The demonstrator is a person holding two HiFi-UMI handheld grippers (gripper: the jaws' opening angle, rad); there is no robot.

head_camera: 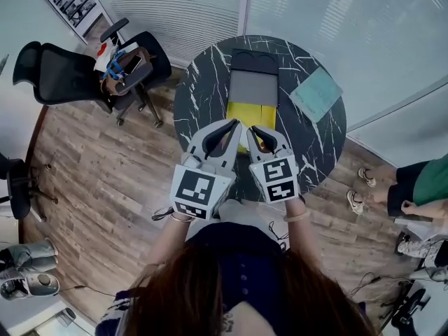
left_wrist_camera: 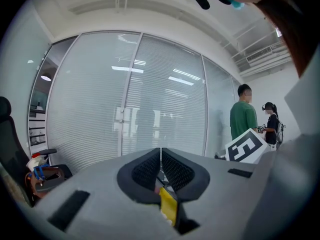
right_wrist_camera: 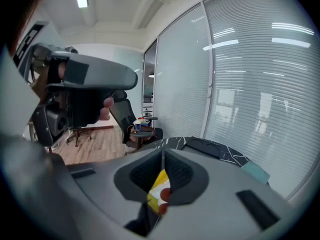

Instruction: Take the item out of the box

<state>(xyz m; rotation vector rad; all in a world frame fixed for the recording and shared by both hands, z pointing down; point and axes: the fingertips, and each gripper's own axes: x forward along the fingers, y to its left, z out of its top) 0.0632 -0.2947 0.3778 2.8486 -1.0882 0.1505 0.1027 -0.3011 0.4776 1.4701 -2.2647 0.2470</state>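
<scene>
On the round black marble table [head_camera: 210,82] lies an open box [head_camera: 253,86] with a grey inside and its black lid folded back. A yellow packet [head_camera: 257,112] shows just in front of the box, at the table's near side. My left gripper [head_camera: 233,125] and right gripper [head_camera: 255,130] meet side by side over the packet's near edge. In the left gripper view the jaws [left_wrist_camera: 160,156] are shut, with a strip of yellow packet [left_wrist_camera: 168,205] pinched behind them. The right gripper [right_wrist_camera: 163,156] is likewise shut on a corner of the yellow packet [right_wrist_camera: 158,186].
A teal booklet [head_camera: 316,93] lies on the table's right side. An office chair [head_camera: 129,67] loaded with bags stands left of the table, a black chair [head_camera: 49,72] beyond it. A person's feet [head_camera: 360,187] and another person's legs show at the right. Glass walls stand behind the table.
</scene>
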